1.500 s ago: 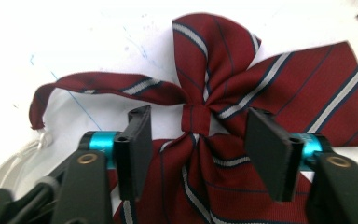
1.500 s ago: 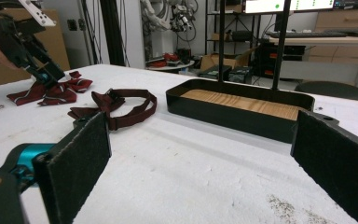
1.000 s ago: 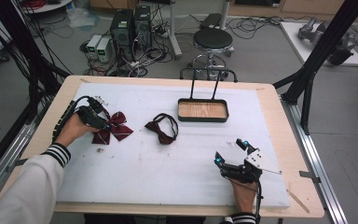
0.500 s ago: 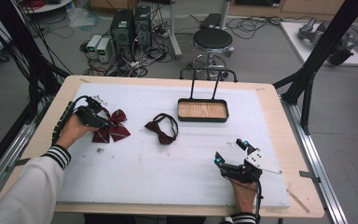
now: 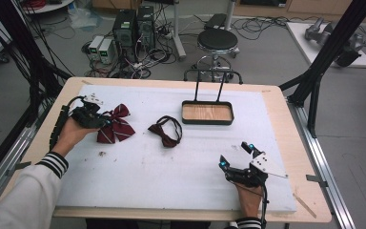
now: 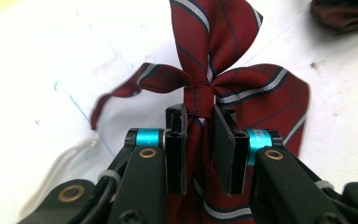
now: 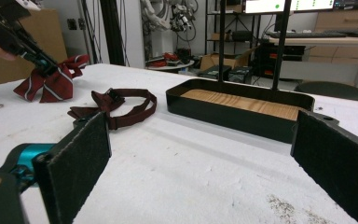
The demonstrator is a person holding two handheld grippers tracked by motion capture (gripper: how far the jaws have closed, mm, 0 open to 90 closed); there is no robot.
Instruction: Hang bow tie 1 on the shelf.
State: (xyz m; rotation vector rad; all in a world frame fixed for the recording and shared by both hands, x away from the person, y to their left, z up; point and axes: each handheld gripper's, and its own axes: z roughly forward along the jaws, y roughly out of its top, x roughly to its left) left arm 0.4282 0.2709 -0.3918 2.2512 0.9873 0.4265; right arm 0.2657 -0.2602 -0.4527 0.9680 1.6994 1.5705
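Two bow ties lie on the counter; the left claw (image 6: 199, 122), just closed on the striped bow tie (image 5: 116, 125) at far left, should lift by the knot, while the right claw (image 5: 237, 151) waits open.

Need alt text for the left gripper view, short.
The left gripper has its two black jaws shut on the knot of a striped red bow tie, which lies on a white table cover.
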